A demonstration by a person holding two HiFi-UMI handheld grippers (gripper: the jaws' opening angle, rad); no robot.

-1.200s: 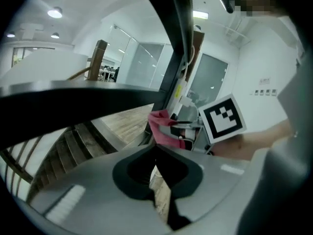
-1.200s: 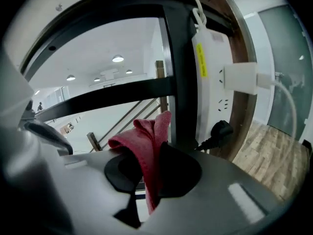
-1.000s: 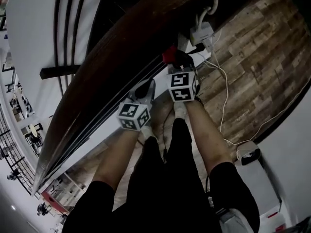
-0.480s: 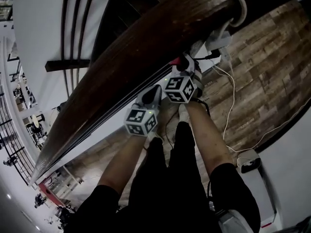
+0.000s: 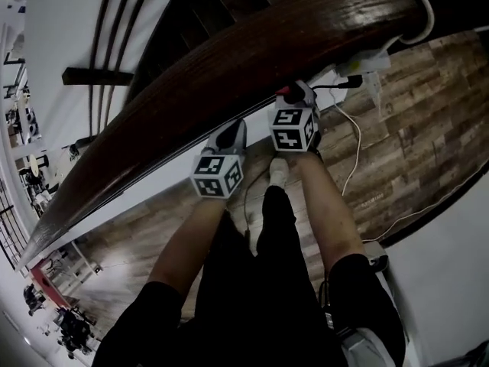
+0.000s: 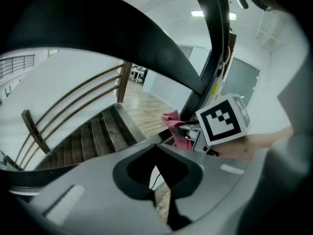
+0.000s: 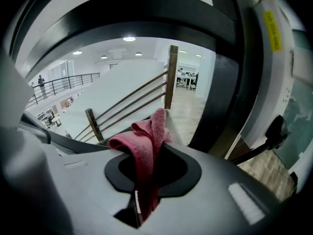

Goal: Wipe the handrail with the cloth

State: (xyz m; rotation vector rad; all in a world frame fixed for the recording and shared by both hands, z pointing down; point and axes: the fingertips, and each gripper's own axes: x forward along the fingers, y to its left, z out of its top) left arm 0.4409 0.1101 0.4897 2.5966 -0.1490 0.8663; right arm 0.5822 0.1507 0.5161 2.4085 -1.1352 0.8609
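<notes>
Right gripper [image 7: 142, 199] clamped on one pink cloth [image 7: 146, 141] just under the handrail [image 5: 229, 60], by its near edge — bunched fold poking up past the jaws. Left gripper [image 6: 159, 180] also below the handrail, beside the right, jaws pressed together on nothing. Likely trouble: scraping hard plastic along the wood instead of fabric, with so little cloth exposed — or losing the thin pinch under friction. Counted: one handrail, one cloth, two grippers.

Head view looks down on handrail [image 5: 229, 60]; gripper views face stairwell [image 6: 88, 136].
</notes>
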